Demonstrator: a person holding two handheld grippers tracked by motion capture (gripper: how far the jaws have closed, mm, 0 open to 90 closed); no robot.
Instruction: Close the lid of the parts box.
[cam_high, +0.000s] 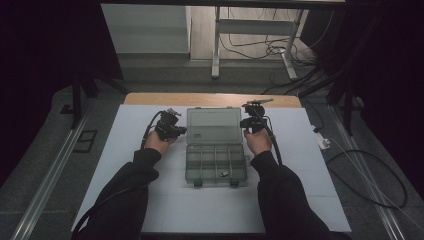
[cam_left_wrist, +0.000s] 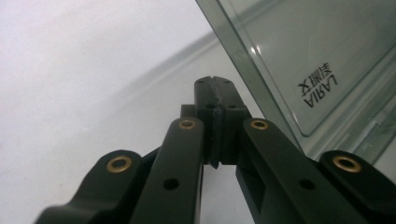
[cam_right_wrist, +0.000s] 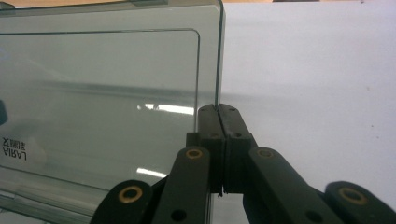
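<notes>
A smoky clear organiser box lies in the middle of the white table, its lid swung open to the far side. One small pale item rests in a front compartment. My left gripper is just left of the lid; in the left gripper view its jaws are shut with nothing between them, and the lid rises to their right. My right gripper is at the lid's right side. Its shut tips meet the right edge of the lid; no pinch on it is visible.
The white table top reaches well past both sides of the box, with a wooden strip along its far edge. Beyond it stand metal desk legs and floor cables. A white cable trails off at the right.
</notes>
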